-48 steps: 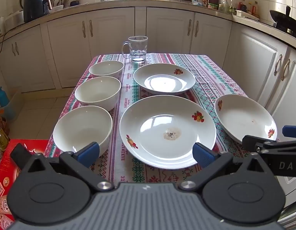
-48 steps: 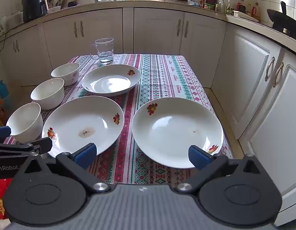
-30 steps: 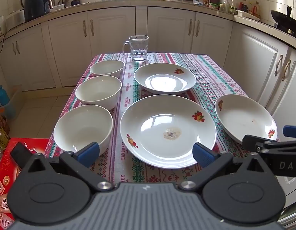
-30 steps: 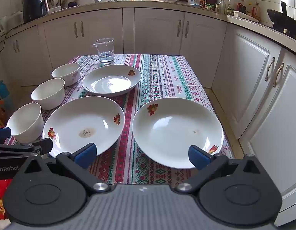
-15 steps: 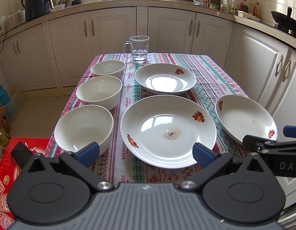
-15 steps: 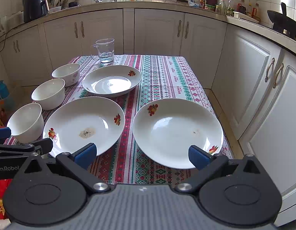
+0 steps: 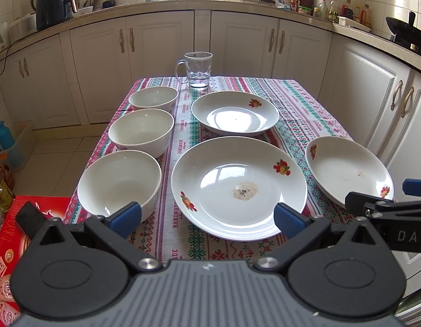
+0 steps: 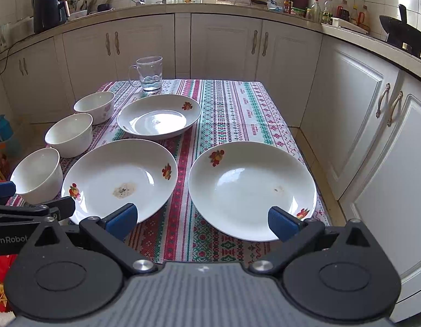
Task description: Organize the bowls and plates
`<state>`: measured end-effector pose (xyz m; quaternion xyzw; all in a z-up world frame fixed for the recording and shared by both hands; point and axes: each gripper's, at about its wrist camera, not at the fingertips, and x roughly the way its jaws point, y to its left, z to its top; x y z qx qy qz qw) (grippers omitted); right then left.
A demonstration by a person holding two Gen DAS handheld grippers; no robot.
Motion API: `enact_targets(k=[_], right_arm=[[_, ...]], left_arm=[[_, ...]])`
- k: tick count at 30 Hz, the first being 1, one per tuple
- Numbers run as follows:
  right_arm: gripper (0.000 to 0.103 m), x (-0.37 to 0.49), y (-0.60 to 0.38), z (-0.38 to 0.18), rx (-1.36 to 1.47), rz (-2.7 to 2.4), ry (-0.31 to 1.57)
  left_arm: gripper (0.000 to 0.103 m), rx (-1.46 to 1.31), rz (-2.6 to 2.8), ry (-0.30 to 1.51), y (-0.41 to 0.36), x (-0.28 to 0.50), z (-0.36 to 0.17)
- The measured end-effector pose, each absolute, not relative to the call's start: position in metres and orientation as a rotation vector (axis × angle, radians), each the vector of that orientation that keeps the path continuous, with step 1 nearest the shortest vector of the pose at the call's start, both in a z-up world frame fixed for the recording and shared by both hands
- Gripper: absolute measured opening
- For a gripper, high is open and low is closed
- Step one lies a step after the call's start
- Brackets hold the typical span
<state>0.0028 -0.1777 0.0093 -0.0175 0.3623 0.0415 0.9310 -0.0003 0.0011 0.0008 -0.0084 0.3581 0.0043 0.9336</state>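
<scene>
Three white bowls stand in a row down the table's left side: near bowl [image 7: 120, 181] [image 8: 37, 174], middle bowl [image 7: 141, 131] [image 8: 70, 133], far bowl [image 7: 153, 97] [image 8: 94, 106]. Three white flower-print plates lie beside them: a stained centre plate [image 7: 237, 188] [image 8: 119, 178], a far plate [image 7: 235, 113] [image 8: 158, 115], a right plate [image 7: 346, 170] [image 8: 251, 188]. My left gripper [image 7: 207, 216] hangs open before the table's near edge, facing the centre plate. My right gripper [image 8: 202, 219] is open too, in front of the right plate. Neither holds anything.
A glass mug [image 7: 198, 69] [image 8: 150, 73] with a little water stands at the table's far end. The patterned tablecloth [image 8: 237, 103] is bare at the far right. White cabinets [image 8: 360, 125] run close along the right. A red box [image 7: 8, 234] lies on the floor at left.
The views have barely shifted; both grippers stay open and hover in place. No dish has moved.
</scene>
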Motion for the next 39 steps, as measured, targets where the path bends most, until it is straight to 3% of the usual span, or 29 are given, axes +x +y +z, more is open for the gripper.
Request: enact_targets(k=[39], right_arm=[[0.103,0.0035,-0.1795,0.0139,-0.047,0.086,0.733]], left_arm=[[0.102,-0.014,0.003,0.734,-0.0032,0.0009,0.0056]])
